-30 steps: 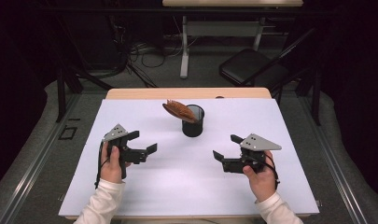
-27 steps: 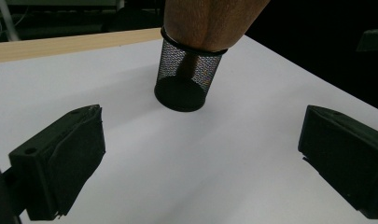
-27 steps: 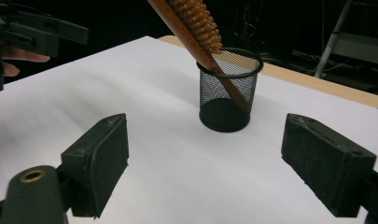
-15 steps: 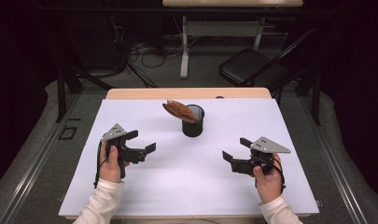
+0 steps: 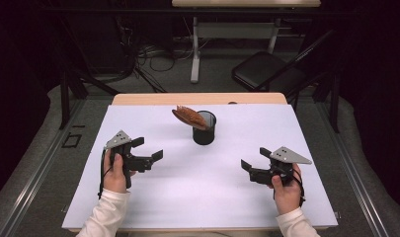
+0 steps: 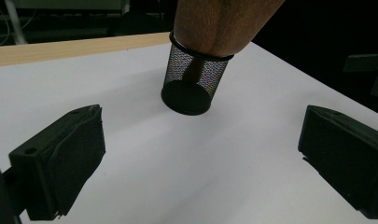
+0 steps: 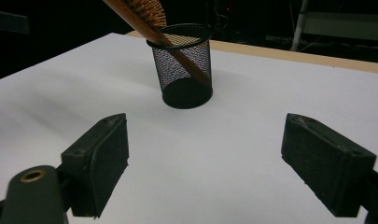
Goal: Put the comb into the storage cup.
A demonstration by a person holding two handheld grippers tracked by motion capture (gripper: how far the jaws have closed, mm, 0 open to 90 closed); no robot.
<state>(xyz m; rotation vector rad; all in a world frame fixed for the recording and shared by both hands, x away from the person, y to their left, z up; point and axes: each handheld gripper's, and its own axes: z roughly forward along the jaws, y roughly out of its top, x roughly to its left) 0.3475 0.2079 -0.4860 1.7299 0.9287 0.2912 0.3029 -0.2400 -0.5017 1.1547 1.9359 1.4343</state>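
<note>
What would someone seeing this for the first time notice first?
Probably the black wire-mesh cup standing alone toward the far middle of the white table, with a brown wooden hairbrush leaning out over its rim. Next, the two hand-held grippers flanking it nearer the person: the left gripper and the right gripper, both with jaws open and empty, pointing inward.

White sheet (image 5: 202, 192) covering the bench (image 5: 153, 98), whose bare wooden strip lies along the edge far from both tongs. On the floor past that edge: a black folding chair (image 5: 266, 74), ahead and to the right of the right-hand tongs; a white post-and-beam stand (image 5: 195, 54); and a tangle of cables (image 5: 138, 61), ahead of the left-hand tongs. Grey floor mat (image 5: 44, 143) outside the left-hand tongs.
</note>
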